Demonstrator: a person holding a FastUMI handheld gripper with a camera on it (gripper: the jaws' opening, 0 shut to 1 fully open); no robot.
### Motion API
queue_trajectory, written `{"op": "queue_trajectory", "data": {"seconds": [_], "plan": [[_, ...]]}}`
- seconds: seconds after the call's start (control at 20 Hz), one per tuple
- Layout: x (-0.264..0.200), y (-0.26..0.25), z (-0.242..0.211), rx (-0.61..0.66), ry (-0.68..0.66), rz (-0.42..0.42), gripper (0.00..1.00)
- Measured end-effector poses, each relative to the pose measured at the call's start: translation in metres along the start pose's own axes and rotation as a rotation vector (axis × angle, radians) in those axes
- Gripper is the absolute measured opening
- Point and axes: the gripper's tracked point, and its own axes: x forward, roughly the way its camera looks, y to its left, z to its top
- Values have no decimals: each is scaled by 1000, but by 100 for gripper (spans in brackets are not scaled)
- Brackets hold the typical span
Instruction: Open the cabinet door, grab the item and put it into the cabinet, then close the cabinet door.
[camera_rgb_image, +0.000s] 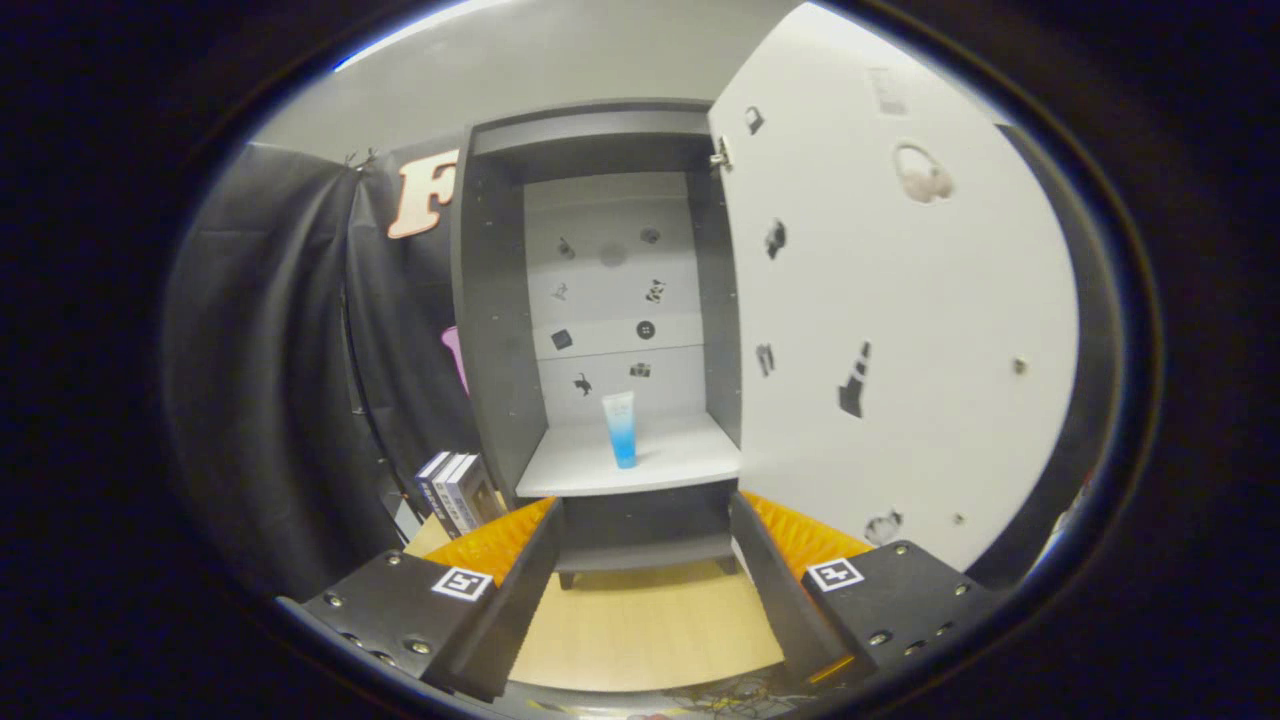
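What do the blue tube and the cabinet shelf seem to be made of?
Tube: likely soft plastic, translucent, pale top over blue. Shelf: probably laminated board, matte light grey, flat and even. The gripper has its jaws open, holding nothing, short of the cabinet.

Light falls from overhead and evenly, so the open cabinet door (900, 330), beyond the right finger, reads bright and nearly flat white. The cabinet (600, 300) ahead of the gripper (645, 535) is dimmer inside, shaded under its top panel, and its shelf (680, 460) stays well lit. The blue tube (620, 428) there is sharp. The spread, empty fingers look soft and dark close up. Straight lines bow hard outward toward the rim, where a thin bluish fringe shows.
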Motion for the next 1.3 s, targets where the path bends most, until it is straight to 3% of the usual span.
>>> {"op": "queue_trajectory", "data": {"seconds": [0.25,0.65,0.85,1.05,1.3], "plan": [[-72,-65,3,65,-38,-130,98],[-115,-178,-4,71,-37,-350,98],[-86,-215,2,23,-40,-411,98],[-63,-237,8,25,-51,-412,99],[-58,-228,11,8,-65,-405,97]]}}
